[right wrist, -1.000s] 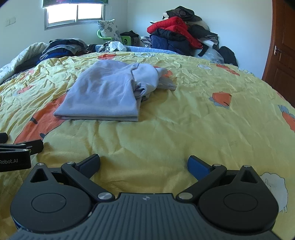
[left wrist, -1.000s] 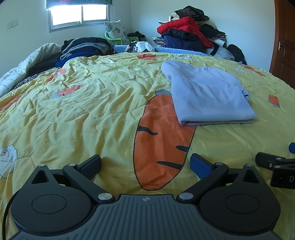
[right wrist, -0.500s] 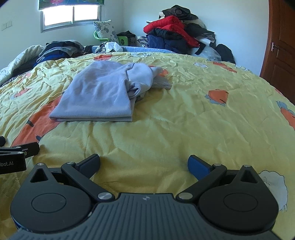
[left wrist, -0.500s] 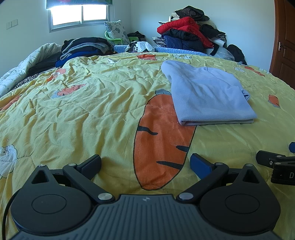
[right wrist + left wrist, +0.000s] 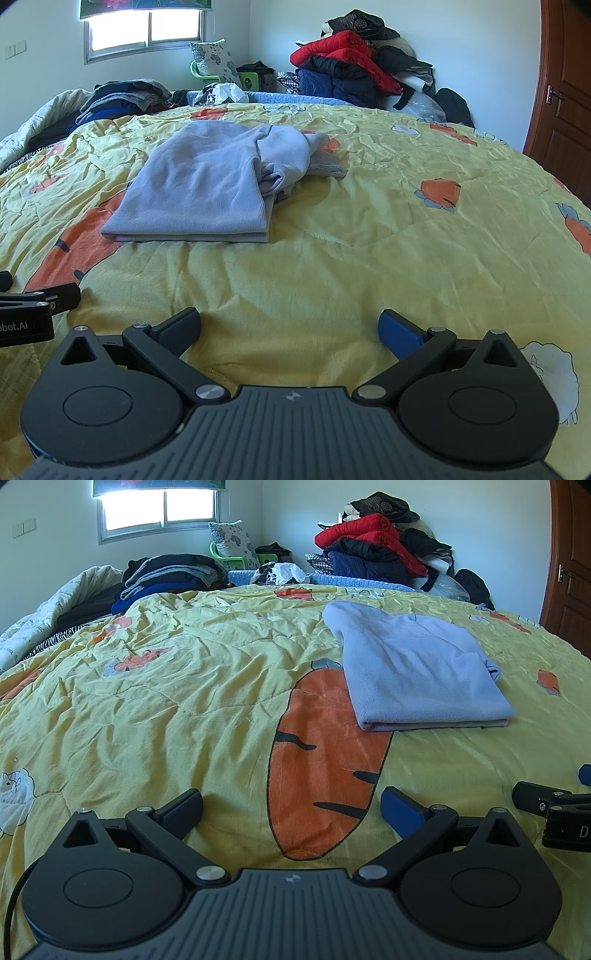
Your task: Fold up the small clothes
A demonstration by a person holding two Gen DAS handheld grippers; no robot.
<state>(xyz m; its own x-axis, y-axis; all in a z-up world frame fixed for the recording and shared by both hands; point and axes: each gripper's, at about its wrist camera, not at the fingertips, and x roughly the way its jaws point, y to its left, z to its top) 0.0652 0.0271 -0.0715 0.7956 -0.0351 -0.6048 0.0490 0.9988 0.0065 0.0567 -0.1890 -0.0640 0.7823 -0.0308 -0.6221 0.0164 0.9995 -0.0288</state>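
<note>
While both sets of tongs rest low over the yellow quilted bedspread with carrot prints (image 5: 155, 716), the pale blue knit garment (image 5: 417, 672) lies ahead of them on the bed, folded into a rough rectangle, well apart from either tool. The left tongs (image 5: 291, 808) stand wide apart and hold nothing; the right tongs (image 5: 290, 326) are likewise spread and empty.

From the right wrist view the fold looks unfinished: a bunched sleeve or hem (image 5: 291, 162) spills from the far right side of the garment. A grab at that loose part could, I judge, drag the neat layers askew, since soft knit slides easily on the rumpled bedspread. Pinching too deep may also catch the bedspread along with the cloth.

On the left tool's side, seen from the right wrist view, white lettering reads "obot.AI" (image 5: 14, 326), cut off at the frame edge. From the left wrist view, only a "D" (image 5: 583, 831) shows on the right tool.
</note>
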